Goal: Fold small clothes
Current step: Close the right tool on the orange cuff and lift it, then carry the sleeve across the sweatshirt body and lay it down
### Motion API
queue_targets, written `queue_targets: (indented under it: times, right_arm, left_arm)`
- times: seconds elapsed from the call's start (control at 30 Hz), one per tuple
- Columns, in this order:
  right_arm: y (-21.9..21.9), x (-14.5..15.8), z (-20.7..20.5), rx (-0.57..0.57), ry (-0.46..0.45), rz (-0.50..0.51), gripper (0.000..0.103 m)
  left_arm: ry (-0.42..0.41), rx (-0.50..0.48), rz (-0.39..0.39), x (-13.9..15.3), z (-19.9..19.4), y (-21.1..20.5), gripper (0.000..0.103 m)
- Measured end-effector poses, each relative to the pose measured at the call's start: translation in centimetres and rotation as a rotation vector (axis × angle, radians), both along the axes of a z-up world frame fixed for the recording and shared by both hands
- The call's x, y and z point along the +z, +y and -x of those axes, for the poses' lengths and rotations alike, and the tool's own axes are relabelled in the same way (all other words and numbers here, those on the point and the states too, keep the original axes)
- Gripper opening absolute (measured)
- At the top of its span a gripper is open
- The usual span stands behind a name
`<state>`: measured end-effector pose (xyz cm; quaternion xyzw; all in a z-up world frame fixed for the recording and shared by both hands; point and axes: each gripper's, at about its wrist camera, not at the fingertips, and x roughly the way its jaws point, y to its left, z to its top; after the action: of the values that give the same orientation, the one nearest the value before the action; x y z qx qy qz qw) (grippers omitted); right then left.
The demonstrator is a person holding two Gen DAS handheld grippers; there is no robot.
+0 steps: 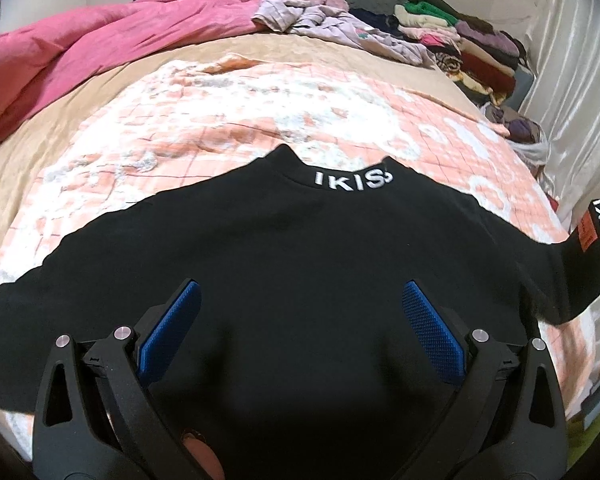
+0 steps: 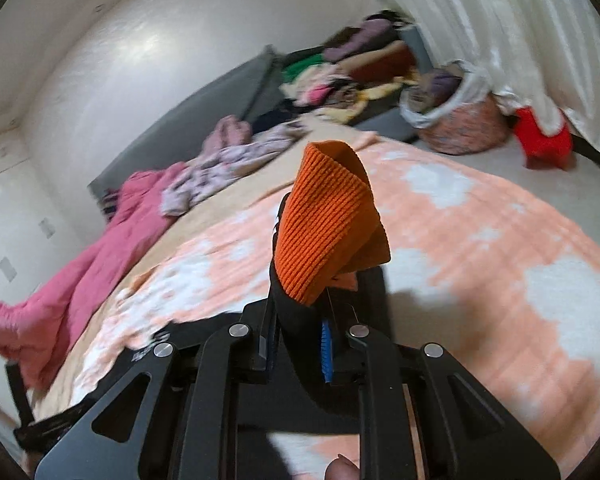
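Observation:
A small black sweatshirt (image 1: 284,264) with white letters on its collar (image 1: 352,179) lies spread flat on the peach and white blanket (image 1: 228,120). My left gripper (image 1: 300,312) is open, its blue pads (image 1: 432,328) hovering over the middle of the shirt. My right gripper (image 2: 300,344) is shut on the shirt's right sleeve (image 2: 296,312), lifted off the bed; the sleeve's orange ribbed cuff (image 2: 328,224) sticks up past the fingers. In the left wrist view the raised sleeve with its orange cuff (image 1: 592,232) shows at the far right edge.
A pink quilt (image 1: 100,48) lies crumpled at the back left of the bed. A lilac garment (image 1: 332,20) and a stack of folded clothes (image 1: 468,44) lie at the back right. A cloth basket (image 2: 456,116) and white curtain (image 2: 512,32) stand beyond the bed.

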<state>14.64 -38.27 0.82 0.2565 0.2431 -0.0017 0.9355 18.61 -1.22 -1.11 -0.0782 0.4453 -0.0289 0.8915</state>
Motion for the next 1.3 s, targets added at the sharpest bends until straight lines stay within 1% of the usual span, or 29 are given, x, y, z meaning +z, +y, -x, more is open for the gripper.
queue_targets:
  times: [0.2,0.23,0.37,0.47,0.6,0.73,0.83,0.9,0.97,1.0,1.07,1.13,1.2,1.23,1.27,1.3]
  right_arm:
    - [6.9,1.6,-1.7,0.159,-0.025,0.047,0.015]
    - [8.5,1.7,-2.1,0.196,-0.024,0.052,0.015]
    - [12.5,1.5,-3.3,0.28,-0.009,0.077,0.015]
    - [15.7,1.0,-3.7,0.326,0.004,0.094,0.015]
    - [19.1,-0.1,-4.6,0.383,0.034,0.107,0.015]
    - [22.2,-1.3,-5.4,0.422,0.069,0.146,0.015]
    - [24.4,-2.4,-5.7,0.459,0.102,0.17,0.019]
    - [25.5,-2.9,-5.7,0.494,0.126,0.179,0.023]
    - [26.3,-3.3,-5.6,0.525,0.139,0.174,0.039]
    - [26.6,-3.4,-5.4,0.55,0.141,0.156,0.047]
    - [27.2,-3.4,-5.0,0.583,0.137,0.144,0.048]
    - [27.7,-3.1,-4.4,0.598,0.132,0.178,0.048]
    - [27.4,-2.7,-4.1,0.581,0.128,0.191,0.048]
    - [26.7,-2.4,-4.0,0.559,0.127,0.179,0.048]
    - [25.8,-2.2,-3.9,0.531,0.127,0.168,0.048]
    - [24.9,-1.9,-3.8,0.502,0.126,0.161,0.048]
  left_arm:
    - [0.004,0.023,0.059,0.4,0.1,2.3,0.095]
    - [0.006,0.029,0.076,0.5,0.2,2.8,0.095]
    - [0.01,0.045,0.125,0.6,0.3,4.5,0.095]
    - [0.017,0.051,0.166,0.5,0.4,5.7,0.095]
    - [0.02,0.059,0.202,0.3,0.8,7.2,0.095]
    - [0.035,0.069,0.279,-0.1,0.7,8.6,0.095]
    - [0.049,0.07,0.311,-0.5,0.6,9.1,0.095]
    - [0.06,0.068,0.333,-0.7,0.5,9.3,0.095]
    - [0.067,0.057,0.354,-0.9,0.4,9.3,0.095]
    - [0.069,0.052,0.358,-0.9,0.3,9.3,0.095]
    - [0.073,0.04,0.37,-0.9,0.2,9.2,0.095]
    - [0.082,0.029,0.38,-1.1,0.0,9.0,0.094]
    - [0.095,0.01,0.396,-1.3,-0.3,8.7,0.093]
    - [0.103,0.001,0.398,-1.4,-0.4,8.4,0.093]
    - [0.111,-0.01,0.4,-1.6,-0.6,8.1,0.089]
    - [0.129,-0.037,0.409,-1.8,-0.8,7.3,0.083]
